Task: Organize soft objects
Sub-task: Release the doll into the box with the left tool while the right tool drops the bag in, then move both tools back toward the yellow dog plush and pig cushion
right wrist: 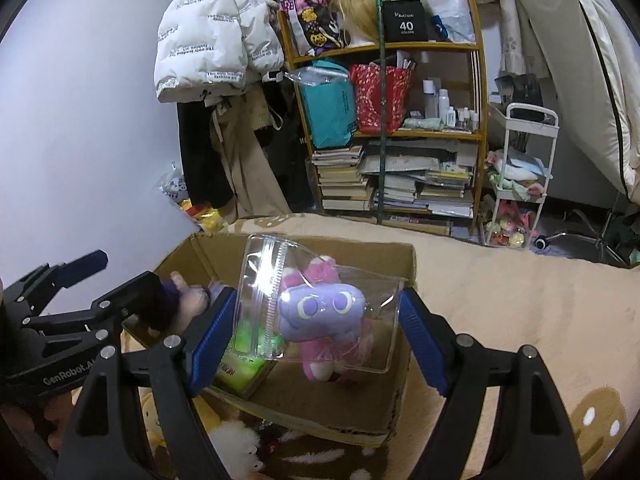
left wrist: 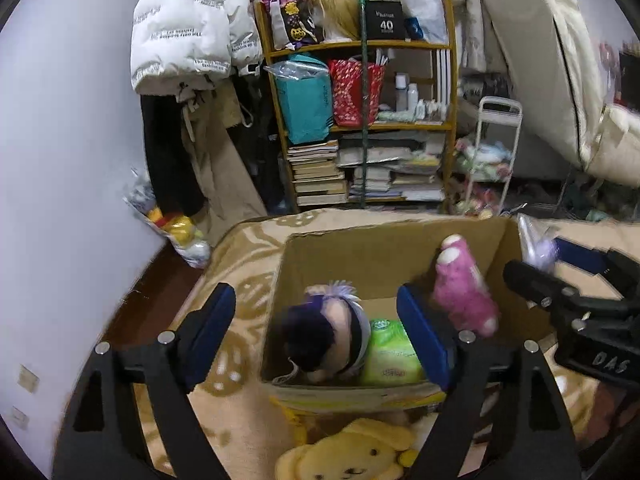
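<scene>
An open cardboard box (left wrist: 384, 248) (right wrist: 360, 412) sits on a beige blanket. Inside lie a dark-haired doll (left wrist: 320, 336) (right wrist: 192, 296) with a striped headband and a green pack (left wrist: 390, 354) (right wrist: 240, 364). A pink plush (left wrist: 464, 292) (right wrist: 320, 370) stands on end by the box's right wall. My left gripper (left wrist: 320, 330) (right wrist: 124, 276) hangs open above the doll, its pads clear of it. My right gripper (right wrist: 316, 332) (left wrist: 548, 264) is shut on a clear zip bag (right wrist: 320, 300) (left wrist: 536, 248) with a purple plush (right wrist: 320, 308) inside, held over the box.
A yellow bear plush (left wrist: 352, 456) and a white fluffy toy (right wrist: 236, 448) lie in front of the box. Behind the bed stand a crammed bookshelf (left wrist: 360, 120) (right wrist: 392, 128), a white cart (right wrist: 520, 176), hanging jackets (left wrist: 188, 24), and a white wall (left wrist: 72, 140) at left.
</scene>
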Motion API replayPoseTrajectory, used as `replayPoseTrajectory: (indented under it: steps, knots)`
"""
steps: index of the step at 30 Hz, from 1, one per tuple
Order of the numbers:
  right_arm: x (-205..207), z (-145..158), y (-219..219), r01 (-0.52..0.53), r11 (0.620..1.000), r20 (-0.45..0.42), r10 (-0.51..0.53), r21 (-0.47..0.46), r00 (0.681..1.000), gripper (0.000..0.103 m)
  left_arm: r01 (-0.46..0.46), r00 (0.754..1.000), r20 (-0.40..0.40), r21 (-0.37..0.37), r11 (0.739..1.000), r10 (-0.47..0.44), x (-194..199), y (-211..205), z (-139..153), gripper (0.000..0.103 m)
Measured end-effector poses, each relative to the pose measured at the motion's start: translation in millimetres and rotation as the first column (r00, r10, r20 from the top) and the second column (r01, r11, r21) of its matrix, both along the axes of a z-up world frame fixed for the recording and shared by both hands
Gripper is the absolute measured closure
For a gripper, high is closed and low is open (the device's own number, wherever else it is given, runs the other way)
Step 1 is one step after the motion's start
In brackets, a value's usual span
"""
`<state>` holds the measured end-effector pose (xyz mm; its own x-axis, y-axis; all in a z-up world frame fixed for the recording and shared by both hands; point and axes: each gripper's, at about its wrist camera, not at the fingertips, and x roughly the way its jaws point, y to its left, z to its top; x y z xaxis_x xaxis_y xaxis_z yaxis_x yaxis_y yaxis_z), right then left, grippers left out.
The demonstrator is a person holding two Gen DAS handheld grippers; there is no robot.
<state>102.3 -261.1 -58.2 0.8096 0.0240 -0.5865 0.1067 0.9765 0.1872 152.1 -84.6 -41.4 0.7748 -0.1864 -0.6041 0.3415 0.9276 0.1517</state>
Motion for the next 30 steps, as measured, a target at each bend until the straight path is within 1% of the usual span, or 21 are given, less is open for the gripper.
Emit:
replayPoseTrajectory:
  steps: [1, 2, 4, 6, 9, 11, 14, 19, 22, 24, 27, 30]
  knots:
    - [0.1, -0.5, -0.2, -0.003, 1.000, -0.003, 0.003, 0.005, 1.000, 0.018, -0.015, 1.000, 0.005, 0.014, 1.000, 0.015, 1.1, 0.4, -0.6, 0.021]
    - [0.2, -0.5, -0.4, -0.005, 1.000, -0.004, 0.006, 0.010, 1.000, 0.018, -0.025, 1.000, 0.002, 0.010, 1.000, 0.025, 2.1, 2.4, -1.1, 0.021]
    - [0.0, -0.6, -0.9, -0.007, 1.000, -0.010, 0.007, 0.011, 1.000, 0.017, -0.035, 0.999, -0.020, -0.017, 0.999, 0.034, 5.5, 7.7, -0.8, 0.019]
    - [-2.4, 1.2, -2.0, 0.008, 1.000, -0.008, -0.008, 0.002, 1.000, 0.009, -0.047, 0.998, -0.037, -0.033, 0.998, 0.045, 7.7, 12.4, 1.3, 0.019]
    - [-7.8, 5.5, -4.6, 0.035, 0.999, 0.005, -0.035, 0.010, 0.999, 0.002, -0.051, 0.999, -0.019, -0.030, 0.998, 0.050, 6.1, 16.4, 8.5, 0.014]
    - [-12.0, 8.3, -7.8, 0.049, 0.998, 0.010, -0.049, 0.027, 0.999, 0.000, -0.059, 0.998, 0.001, -0.033, 0.998, 0.059, 2.7, 19.7, 15.7, 0.011]
    - [-17.3, 11.1, -11.8, 0.069, 0.997, 0.010, -0.070, 0.045, 0.998, 0.000, -0.070, 0.998, 0.006, -0.056, 0.996, 0.070, -2.2, 26.2, 24.7, 0.008]
    - [-26.2, 14.9, -18.7, 0.106, 0.992, -0.010, -0.105, 0.074, 0.994, 0.000, -0.075, 0.997, 0.001, -0.071, 0.995, 0.075, -14.4, 35.1, 35.6, 0.007]
    - [-33.6, 19.6, -18.4, 0.106, 0.991, -0.001, -0.106, 0.080, 0.994, 0.000, -0.083, 0.997, -0.011, -0.086, 0.993, 0.082, -25.7, 40.8, 41.4, 0.006]
    - [-38.2, 22.8, -16.8, 0.108, 0.992, -0.004, -0.108, 0.070, 0.994, 0.000, -0.086, 0.996, -0.032, -0.077, 0.993, 0.084, -31.5, 43.1, 43.4, 0.006]
    - [-49.2, 28.8, -12.7, 0.106, 0.992, -0.006, -0.106, 0.062, 0.994, 0.000, -0.100, 0.994, -0.049, -0.037, 0.994, 0.098, -44.3, 47.0, 44.0, 0.006]
    - [-60.2, 33.8, -7.9, 0.105, 0.993, -0.007, -0.105, 0.062, 0.994, 0.000, -0.096, 0.993, -0.074, -0.043, 0.994, 0.093, -56.2, 53.2, 43.9, 0.006]
